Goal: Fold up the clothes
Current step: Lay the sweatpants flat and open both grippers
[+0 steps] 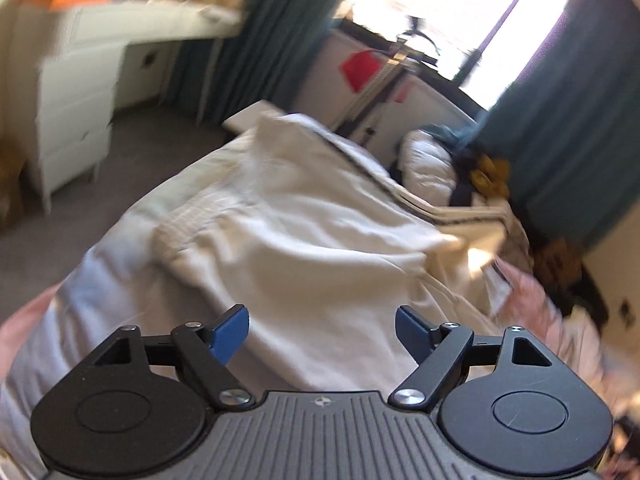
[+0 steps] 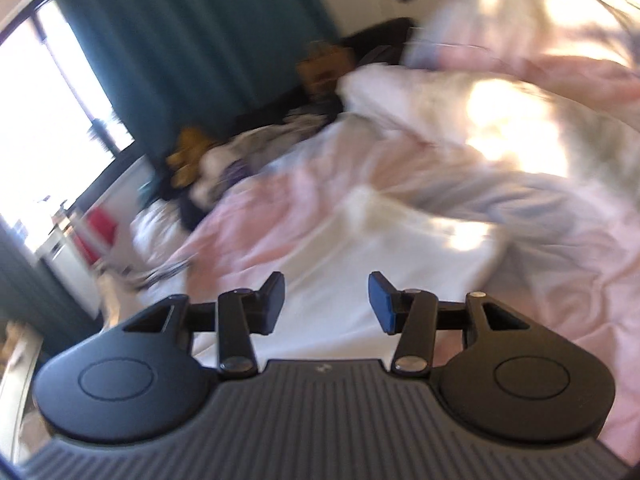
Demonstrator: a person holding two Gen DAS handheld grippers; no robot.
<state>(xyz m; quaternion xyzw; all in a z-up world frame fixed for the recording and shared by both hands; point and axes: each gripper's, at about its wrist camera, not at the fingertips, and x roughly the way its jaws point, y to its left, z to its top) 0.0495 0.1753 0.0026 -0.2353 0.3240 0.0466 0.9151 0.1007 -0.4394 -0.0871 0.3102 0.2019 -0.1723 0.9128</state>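
A white garment (image 1: 304, 232) lies spread and rumpled across the bed, with a dark-striped edge along its far side. My left gripper (image 1: 322, 334) hangs above its near part, jaws wide open, nothing between the blue pads. In the right wrist view the same white cloth (image 2: 360, 276) lies flat on the pink duvet (image 2: 560, 280). My right gripper (image 2: 326, 302) hovers over it, jaws open, with nothing held. Both views are blurred by motion.
A heap of other clothes, with a mustard piece (image 1: 490, 174) and dark pieces, sits at the bed's far end near teal curtains (image 1: 560, 128). A white chest of drawers (image 1: 76, 120) stands on the left across grey carpet. A bright window (image 2: 44, 92) is behind.
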